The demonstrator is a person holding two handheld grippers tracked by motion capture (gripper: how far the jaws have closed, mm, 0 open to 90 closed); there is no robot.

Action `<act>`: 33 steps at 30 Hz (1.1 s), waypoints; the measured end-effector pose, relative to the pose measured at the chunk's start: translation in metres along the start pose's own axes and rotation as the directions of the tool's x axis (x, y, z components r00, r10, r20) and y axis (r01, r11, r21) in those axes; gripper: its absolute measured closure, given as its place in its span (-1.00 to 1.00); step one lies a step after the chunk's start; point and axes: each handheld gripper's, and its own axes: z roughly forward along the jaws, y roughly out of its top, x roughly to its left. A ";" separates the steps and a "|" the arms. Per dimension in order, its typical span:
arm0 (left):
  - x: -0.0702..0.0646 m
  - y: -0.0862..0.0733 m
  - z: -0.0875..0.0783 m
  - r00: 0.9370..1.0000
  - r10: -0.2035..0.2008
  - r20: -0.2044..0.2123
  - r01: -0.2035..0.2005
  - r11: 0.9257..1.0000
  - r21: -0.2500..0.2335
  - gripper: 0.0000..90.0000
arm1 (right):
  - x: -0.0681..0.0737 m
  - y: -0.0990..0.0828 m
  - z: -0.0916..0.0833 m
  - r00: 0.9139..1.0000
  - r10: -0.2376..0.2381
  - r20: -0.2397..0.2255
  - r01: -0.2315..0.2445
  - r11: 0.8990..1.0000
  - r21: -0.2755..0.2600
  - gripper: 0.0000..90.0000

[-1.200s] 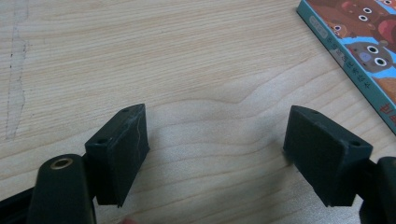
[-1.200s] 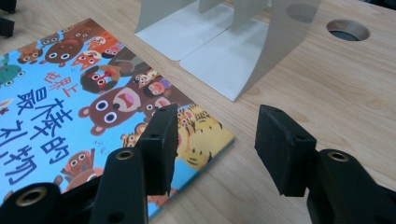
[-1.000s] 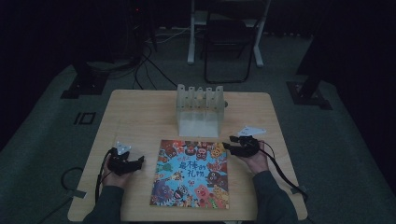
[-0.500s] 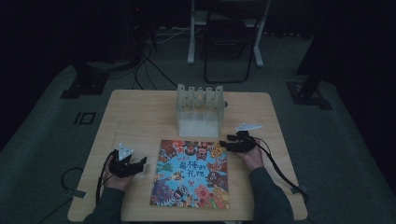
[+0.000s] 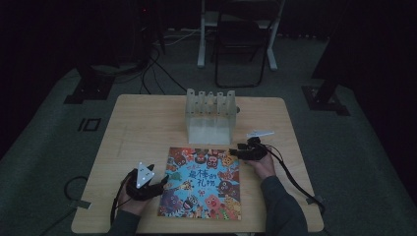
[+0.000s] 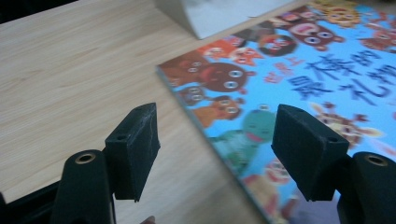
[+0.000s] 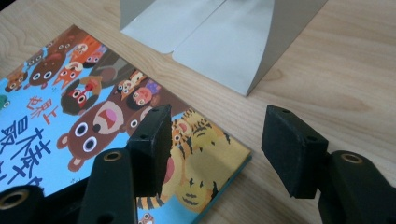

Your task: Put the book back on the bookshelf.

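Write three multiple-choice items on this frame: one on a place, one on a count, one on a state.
1. Where does the picture book lie?
A. In front of the white rack, flat on the table
B. Inside the rack
C. On the floor

2. How many books lie on the table?
A. One
B. Two
C. Three

3. How does the right gripper stand?
A. Shut on the book
B. Open over the book's corner
C. Shut on the rack

Answers: 1 A, the high view shows it nearer the person than the rack. 2 A, a single cover is there. 3 B, its jaws stand apart, one above the corner, one beyond it.
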 end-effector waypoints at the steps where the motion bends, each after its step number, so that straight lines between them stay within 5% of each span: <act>1: -0.003 0.000 0.000 1.000 0.000 0.013 0.000 1.000 0.000 -0.31 | 0.000 0.000 0.000 1.000 0.002 -0.008 -0.002 1.000 0.002 -0.06; 7: -0.018 0.001 -0.001 0.998 0.021 0.052 -0.021 1.000 -0.003 -0.35 | -0.001 -0.001 0.002 0.999 0.022 -0.024 -0.022 1.000 0.015 -0.05; 9: -0.034 0.000 -0.002 0.995 0.056 0.083 -0.056 0.998 0.000 -0.38 | -0.002 -0.002 0.004 0.999 0.029 -0.035 -0.028 0.999 0.025 -0.02; 20: -0.064 -0.002 -0.004 0.983 0.105 0.149 -0.106 0.994 -0.001 -0.49 | -0.006 -0.003 0.003 0.996 0.074 -0.056 -0.073 0.997 0.023 0.04; 30: -0.090 -0.003 -0.001 0.962 0.163 0.221 -0.173 0.985 0.025 -0.67 | -0.009 -0.003 -0.002 0.988 0.122 -0.094 -0.124 0.992 -0.009 0.05; 31: -0.095 -0.002 -0.002 0.955 0.181 0.236 -0.189 0.982 0.011 -0.68 | -0.009 -0.002 -0.004 0.987 0.123 -0.102 -0.126 0.992 -0.021 0.06; 33: -0.097 -0.002 -0.002 0.951 0.190 0.244 -0.197 0.980 0.003 -0.69 | -0.009 0.000 -0.007 0.986 0.125 -0.113 -0.129 0.991 -0.036 0.07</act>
